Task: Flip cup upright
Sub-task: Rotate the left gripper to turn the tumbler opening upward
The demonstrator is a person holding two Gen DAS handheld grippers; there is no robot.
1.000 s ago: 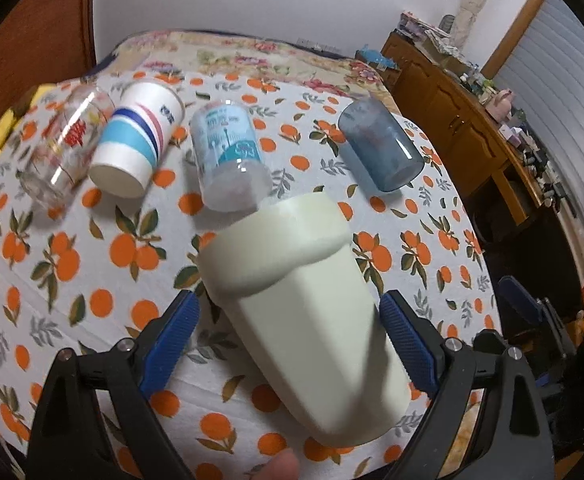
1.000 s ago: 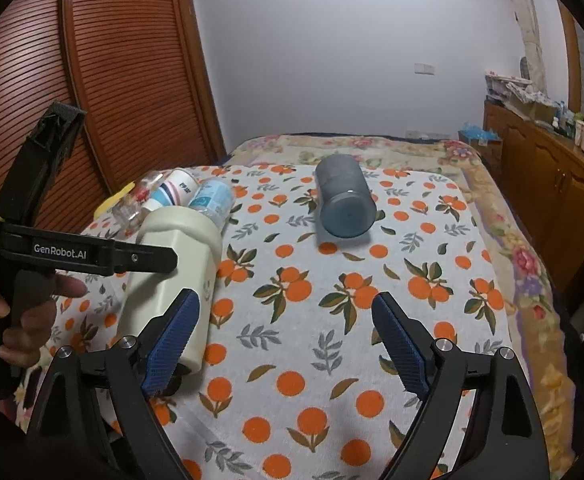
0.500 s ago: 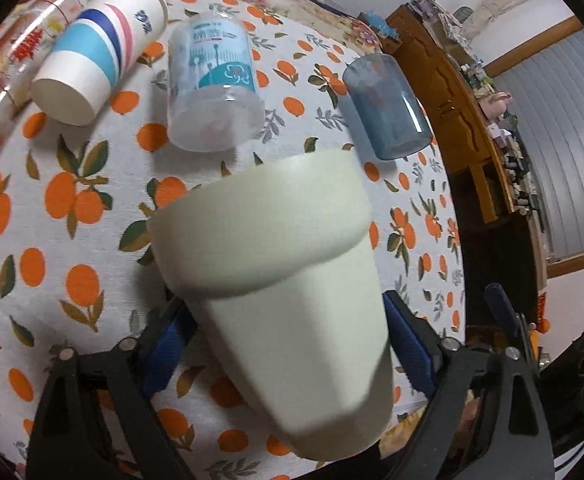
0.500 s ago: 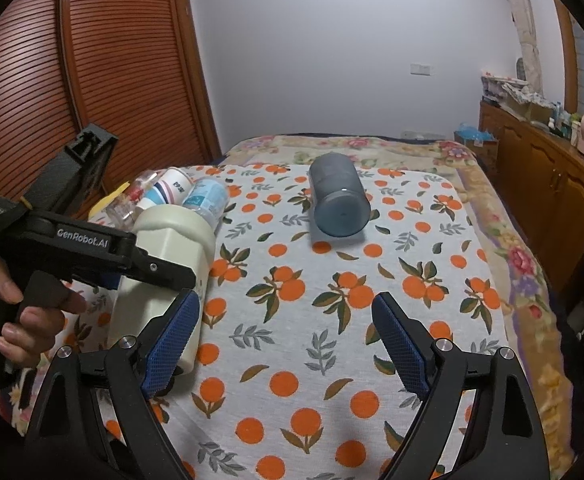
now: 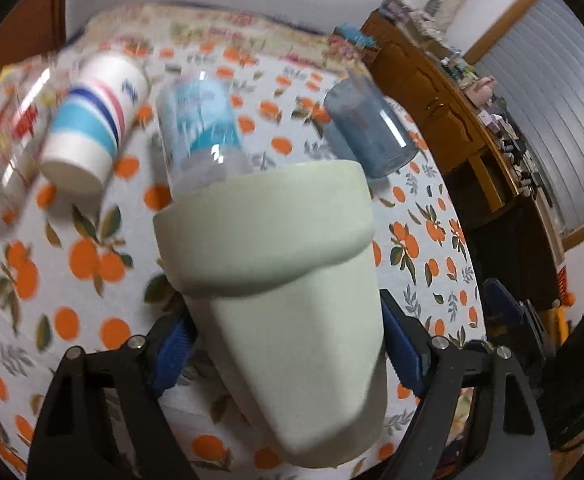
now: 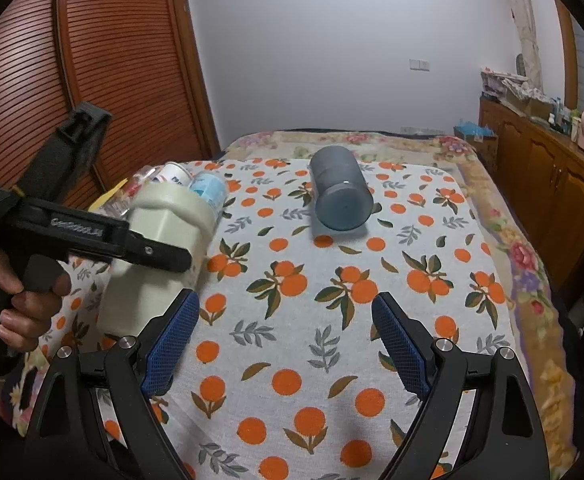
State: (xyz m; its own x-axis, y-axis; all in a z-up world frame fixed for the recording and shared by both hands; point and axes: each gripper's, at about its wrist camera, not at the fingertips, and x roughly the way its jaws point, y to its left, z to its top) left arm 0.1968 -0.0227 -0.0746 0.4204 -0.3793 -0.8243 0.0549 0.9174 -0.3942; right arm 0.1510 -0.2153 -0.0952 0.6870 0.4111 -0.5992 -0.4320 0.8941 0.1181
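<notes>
My left gripper [image 5: 288, 344] is shut on a pale green cup [image 5: 288, 300] with a thick rim band. It holds the cup off the table, tilted, rim pointing away and up. In the right wrist view the cup [image 6: 164, 248] is at the left, clamped in the left gripper [image 6: 156, 254], rim upward, leaning a little. My right gripper [image 6: 286, 340] is open and empty above the orange-print tablecloth [image 6: 332, 300].
A grey-blue cup [image 6: 340, 192] lies on its side mid-table. A clear cup with blue print [image 5: 200, 136], a striped paper cup [image 5: 92, 136] and a glass [image 5: 0, 152] lie on their sides at the left. A wooden cabinet [image 6: 552, 176] stands at the right.
My left gripper closed on the pale green cup, lifted it off the cloth and turned it from lying toward upright. The right gripper stayed nearly still.
</notes>
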